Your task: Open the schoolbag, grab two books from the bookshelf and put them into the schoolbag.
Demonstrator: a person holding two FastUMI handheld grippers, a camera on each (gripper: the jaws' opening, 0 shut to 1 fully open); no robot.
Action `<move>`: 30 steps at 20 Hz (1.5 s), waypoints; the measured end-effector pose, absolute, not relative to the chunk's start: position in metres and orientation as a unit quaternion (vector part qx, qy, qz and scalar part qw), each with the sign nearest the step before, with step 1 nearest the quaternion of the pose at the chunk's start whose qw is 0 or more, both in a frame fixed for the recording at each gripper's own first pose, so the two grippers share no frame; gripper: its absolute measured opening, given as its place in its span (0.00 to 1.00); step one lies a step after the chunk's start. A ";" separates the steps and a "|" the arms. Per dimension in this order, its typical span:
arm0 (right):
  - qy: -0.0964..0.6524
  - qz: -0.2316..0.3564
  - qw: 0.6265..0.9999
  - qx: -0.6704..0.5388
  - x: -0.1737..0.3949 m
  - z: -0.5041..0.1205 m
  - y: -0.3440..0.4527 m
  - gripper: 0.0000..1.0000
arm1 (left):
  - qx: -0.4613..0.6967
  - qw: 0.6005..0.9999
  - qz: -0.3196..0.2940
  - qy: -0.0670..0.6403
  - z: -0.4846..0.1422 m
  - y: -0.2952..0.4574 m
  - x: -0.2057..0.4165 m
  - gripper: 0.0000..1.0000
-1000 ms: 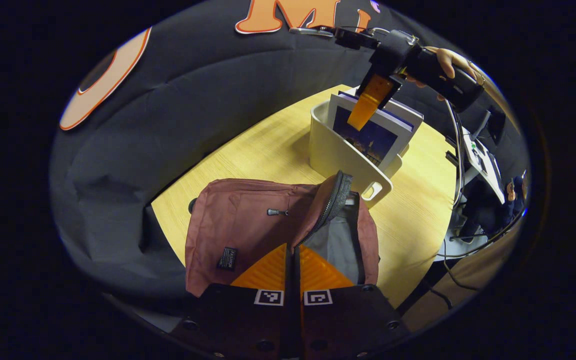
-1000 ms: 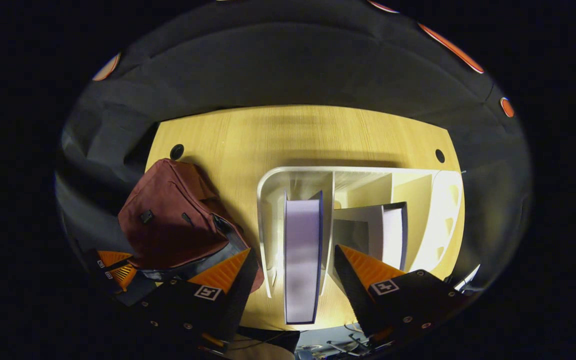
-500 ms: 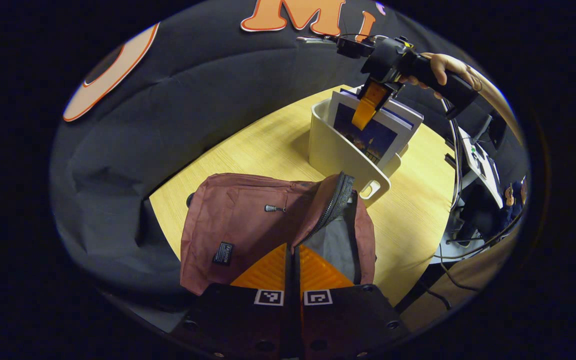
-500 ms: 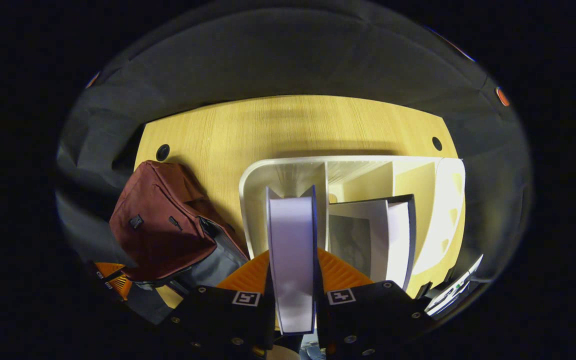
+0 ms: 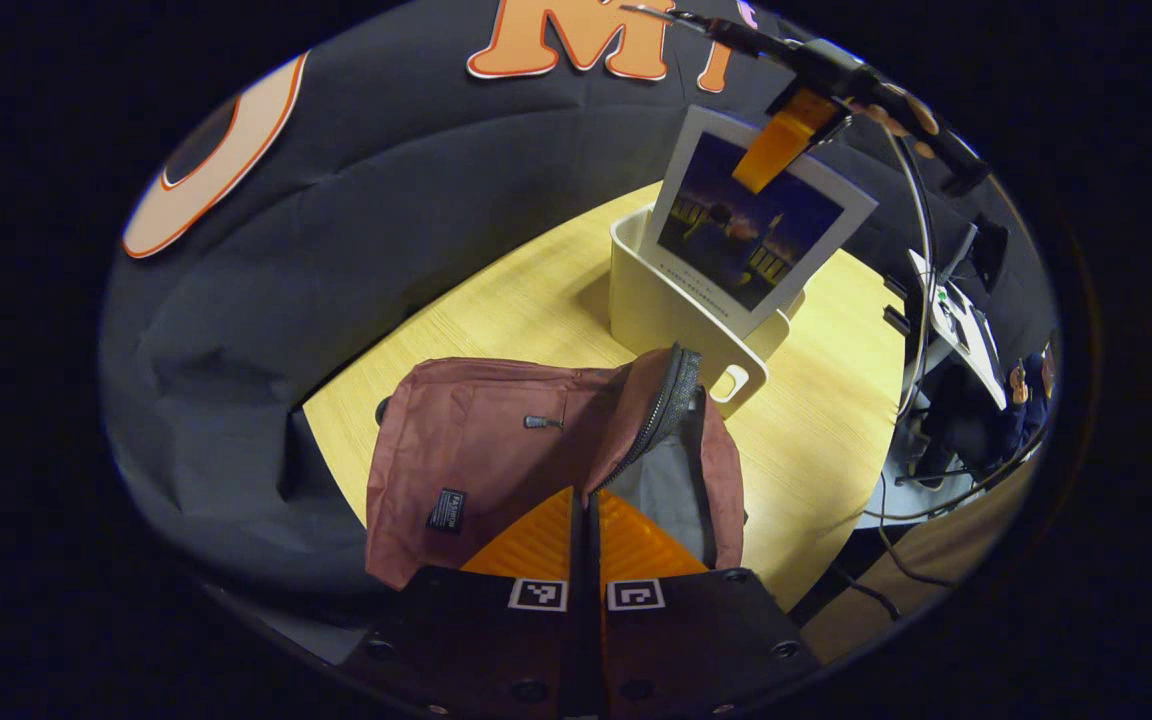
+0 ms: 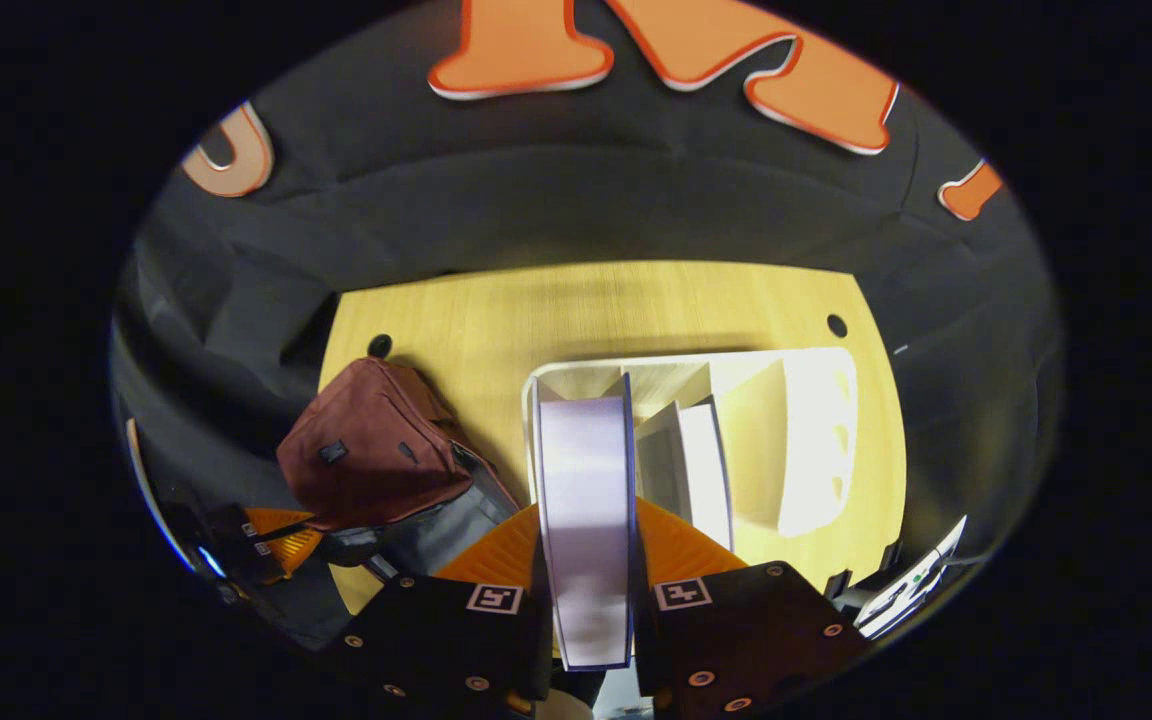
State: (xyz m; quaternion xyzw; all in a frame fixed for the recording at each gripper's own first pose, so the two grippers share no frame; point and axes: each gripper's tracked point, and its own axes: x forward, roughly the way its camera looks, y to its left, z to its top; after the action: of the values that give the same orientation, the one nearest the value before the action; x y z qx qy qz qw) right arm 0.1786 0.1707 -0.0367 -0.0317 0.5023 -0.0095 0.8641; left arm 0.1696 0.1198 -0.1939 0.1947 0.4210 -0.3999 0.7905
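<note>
Here, a book [image 6: 586, 520] is clamped between the jaws of the right gripper [image 6: 586, 560] and is held up over the white bookshelf [image 6: 816, 440], its lower edge seen just above the rack in the left gripper view. A second book [image 6: 701, 465] is left standing in the next compartment. The red schoolbag [image 5: 496, 470] is set on the desk [image 5: 536, 300] beside the bookshelf, its zipper undone and its grey lining exposed. The jaws of the left gripper [image 5: 586, 530] are pressed together on the edge of the bag's opening.
</note>
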 end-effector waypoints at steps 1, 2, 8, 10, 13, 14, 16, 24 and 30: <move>0.489 0.002 0.871 -0.033 0.169 -0.019 0.170 0.33 | 0.189 0.793 -0.400 0.419 -0.190 0.121 0.168 0.01; 0.477 0.013 0.878 -0.029 0.159 -0.003 0.169 0.33 | 0.187 0.796 -0.399 0.416 -0.184 0.123 0.168 0.01; 0.430 0.063 0.898 0.073 0.073 0.038 0.173 0.33 | 0.202 0.799 -0.397 0.404 -0.169 0.125 0.165 0.00; 0.419 0.070 0.898 0.116 0.051 0.024 0.179 0.33 | 0.215 0.797 -0.398 0.400 -0.167 0.123 0.165 0.00; 0.418 0.081 0.885 0.189 0.030 -0.023 0.192 0.31 | 0.226 0.793 -0.402 0.399 -0.163 0.118 0.164 0.01; 0.415 0.095 0.877 0.224 0.028 -0.038 0.202 0.31 | 0.230 0.791 -0.403 0.399 -0.162 0.117 0.165 0.01; 0.411 0.114 0.857 0.290 0.029 -0.069 0.224 0.30 | 0.238 0.791 -0.402 0.396 -0.157 0.115 0.165 0.00; 0.406 0.079 0.812 0.413 0.070 -0.196 0.266 0.31 | 0.251 0.794 -0.400 0.383 -0.141 0.115 0.158 0.00; 0.387 0.066 0.818 0.419 0.099 -0.222 0.307 0.31 | 0.255 0.787 -0.414 0.379 -0.141 0.102 0.150 0.01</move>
State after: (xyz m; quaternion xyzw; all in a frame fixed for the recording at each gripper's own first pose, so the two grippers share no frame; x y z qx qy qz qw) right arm 0.0987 0.3073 -0.2224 0.4194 0.3874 0.0655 0.8184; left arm 0.1504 0.1023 -0.1414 0.2551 0.3792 -0.4145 0.7870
